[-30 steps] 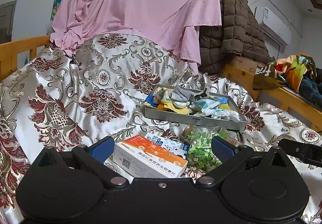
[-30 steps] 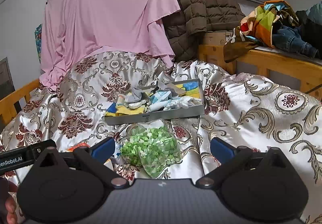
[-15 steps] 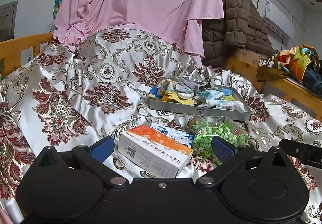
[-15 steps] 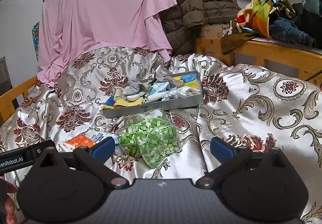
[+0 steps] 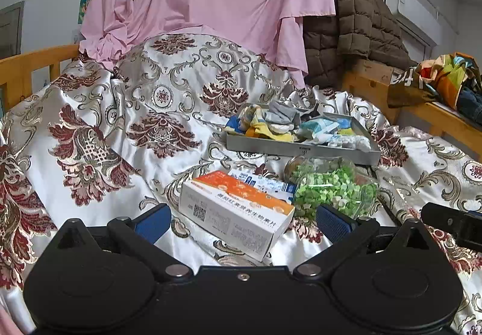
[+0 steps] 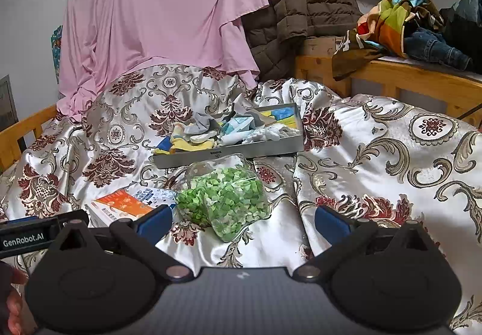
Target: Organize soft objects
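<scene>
While both hover low over the bedspread (image 5: 99,112), the left hand-held gripper (image 5: 241,219) and right hand-held gripper (image 6: 243,219) gape wide, holding nothing.

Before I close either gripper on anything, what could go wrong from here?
1. The bag of green pieces is clear, slack plastic lying on slippery satin bedding; a pinch may catch only film, and it could slide or tear.
2. The orange box lies against the bag, between the open left gripper fingers; closing there would probably grab the rigid box, not a soft item.
3. The grey tray sits tilted on rumpled cloth, piled with socks; a nudge could spill them.
</scene>
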The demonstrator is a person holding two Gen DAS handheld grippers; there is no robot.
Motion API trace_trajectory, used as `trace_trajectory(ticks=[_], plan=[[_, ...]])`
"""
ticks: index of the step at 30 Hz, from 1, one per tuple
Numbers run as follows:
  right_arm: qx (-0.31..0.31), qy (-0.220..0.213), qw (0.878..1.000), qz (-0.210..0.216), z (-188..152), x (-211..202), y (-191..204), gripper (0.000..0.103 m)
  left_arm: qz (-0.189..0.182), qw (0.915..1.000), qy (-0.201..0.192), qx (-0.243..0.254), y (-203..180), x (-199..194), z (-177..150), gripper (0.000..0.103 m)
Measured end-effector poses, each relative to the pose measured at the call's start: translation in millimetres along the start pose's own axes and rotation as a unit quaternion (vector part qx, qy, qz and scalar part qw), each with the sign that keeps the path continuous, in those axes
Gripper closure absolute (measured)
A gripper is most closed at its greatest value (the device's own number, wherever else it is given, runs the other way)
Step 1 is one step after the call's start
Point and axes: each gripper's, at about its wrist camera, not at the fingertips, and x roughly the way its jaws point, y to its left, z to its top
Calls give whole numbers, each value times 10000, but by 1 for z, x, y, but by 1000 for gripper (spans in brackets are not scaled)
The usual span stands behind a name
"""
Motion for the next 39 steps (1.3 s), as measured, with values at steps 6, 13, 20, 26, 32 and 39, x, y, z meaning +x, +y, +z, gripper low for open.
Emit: trace_trajectory(ticks=[6,13,20,26,32,39], plan=[[-19,24,10000,11,-3,0,0,0,65,9999,78,-5,0,3,-5,1],[-9,-2,10000,19,-5,-1,0,0,93,9999,71,16,0,3,-6,1],[77,-6,10000,-10,-8,-1,-5,0,182,9997,110,100,-1,4,-10,1],[1,62,10000,-45,-14,2,-3,0,271,9993,138,198,-4,7,-15,1],[-86,157,9998,-42,-17,5,-1,0,312,9989,169,319,-7,8,-19,1],[-164,279,9995,-57,-22,9,1,0,334,9986,213,364,-8,9,-22,1]])
